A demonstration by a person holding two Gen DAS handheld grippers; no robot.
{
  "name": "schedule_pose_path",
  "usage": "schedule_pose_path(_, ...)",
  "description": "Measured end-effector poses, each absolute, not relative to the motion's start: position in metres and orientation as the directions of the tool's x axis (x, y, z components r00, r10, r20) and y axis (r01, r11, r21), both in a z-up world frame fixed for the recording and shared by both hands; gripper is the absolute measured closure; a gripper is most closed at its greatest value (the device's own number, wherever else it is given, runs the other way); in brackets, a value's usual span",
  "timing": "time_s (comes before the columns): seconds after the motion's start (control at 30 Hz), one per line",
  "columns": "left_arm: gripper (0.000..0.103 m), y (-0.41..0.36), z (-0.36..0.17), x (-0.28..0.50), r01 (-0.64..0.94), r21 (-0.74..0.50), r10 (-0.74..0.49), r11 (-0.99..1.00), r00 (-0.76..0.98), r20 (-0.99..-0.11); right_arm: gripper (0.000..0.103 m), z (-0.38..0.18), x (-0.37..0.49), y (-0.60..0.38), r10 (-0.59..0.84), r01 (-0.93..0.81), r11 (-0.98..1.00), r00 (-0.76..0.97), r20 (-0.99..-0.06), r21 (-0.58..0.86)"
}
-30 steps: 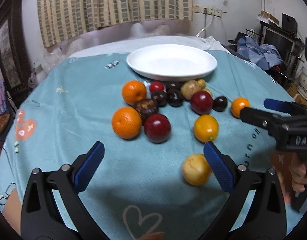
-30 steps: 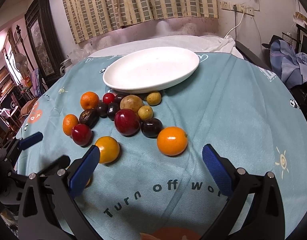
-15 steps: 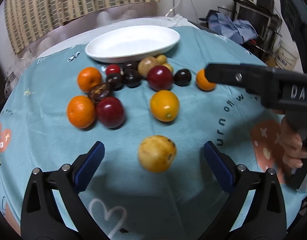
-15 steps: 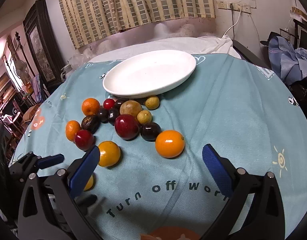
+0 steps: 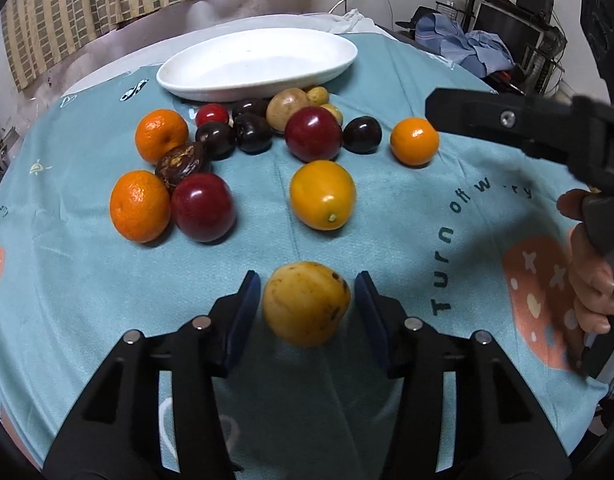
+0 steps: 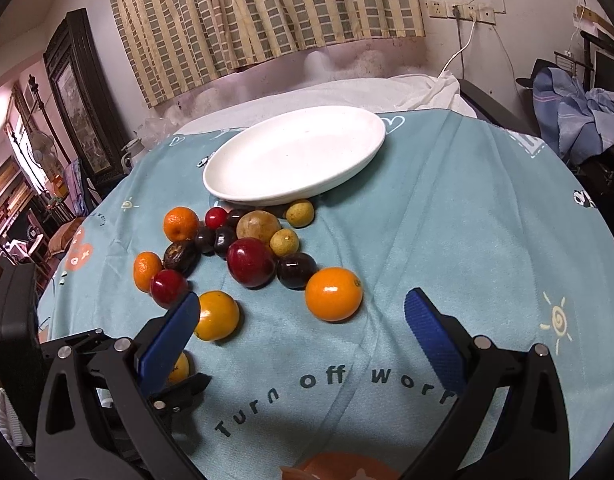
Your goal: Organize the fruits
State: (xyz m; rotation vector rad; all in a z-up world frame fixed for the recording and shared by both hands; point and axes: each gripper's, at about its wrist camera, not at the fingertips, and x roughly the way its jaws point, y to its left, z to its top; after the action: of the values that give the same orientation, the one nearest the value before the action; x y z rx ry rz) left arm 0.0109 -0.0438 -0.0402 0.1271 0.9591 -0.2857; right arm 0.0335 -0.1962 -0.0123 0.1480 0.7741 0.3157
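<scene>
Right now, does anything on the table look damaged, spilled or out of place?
One thing: the dark brown, wrinkled round fruit between the two tangerines looks shrivelled and mottled, unlike its glossy neighbours. The white oval plate holds no fruit yet. Nothing is spilled.
</scene>
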Motion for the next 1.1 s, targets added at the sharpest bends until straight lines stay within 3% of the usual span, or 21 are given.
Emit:
schedule_pose_path(0.3,0.065,-0.01,-0.009,0.008,0.204,-0.043,-0.166,0.978,0.634,-0.755,0.001,-0.006,0.042,-0.227,0.272,-0.148,0.959,0.715,-0.644,0.24)
schedule_pose_path(0.43,0.065,0.015,0.013,0.023,0.119,-0.051,-0.121,0.992,0.703,-0.701,0.001,-0.01,0.045,-0.229,0.349,-0.189,0.932,0.695,-0.629,0.308)
schedule_pose_path(0.57,0.065,0.041,0.005,0.025,0.051,-0.099,-0.106,0.994,0.71,-0.696,0.002,-0.015,0.039,-0.198,0.291,-0.263,0.954,0.707,-0.644,0.141)
schedule_pose_path(0.63,0.065,0.048,0.005,0.024,0.047,-0.108,-0.109,0.993,0.712,-0.694,0.017,-0.026,0.044,-0.193,0.216,-0.242,0.969,0.706,-0.674,0.058)
schedule_pose_path(0.67,0.065,0.05,0.006,0.024,0.045,-0.107,-0.106,0.993,0.716,-0.69,0.028,-0.032,0.048,-0.193,0.209,-0.241,0.969,0.689,-0.694,0.053)
schedule_pose_path(0.73,0.065,0.052,0.008,0.021,0.052,-0.12,-0.12,0.991,0.723,-0.681,0.038,-0.043,0.055,-0.193,0.232,-0.251,0.964,0.651,-0.723,0.084)
schedule_pose_path(1.0,0.065,0.04,0.005,0.019,0.101,-0.104,-0.145,0.989,0.721,-0.677,0.047,-0.054,0.061,-0.184,0.207,-0.261,0.964,0.62,-0.757,0.05)
schedule_pose_path(1.1,0.065,0.037,0.002,0.021,0.112,-0.105,-0.153,0.988,0.713,-0.684,0.061,-0.053,0.064,-0.184,0.226,-0.271,0.96,0.618,-0.753,0.066)
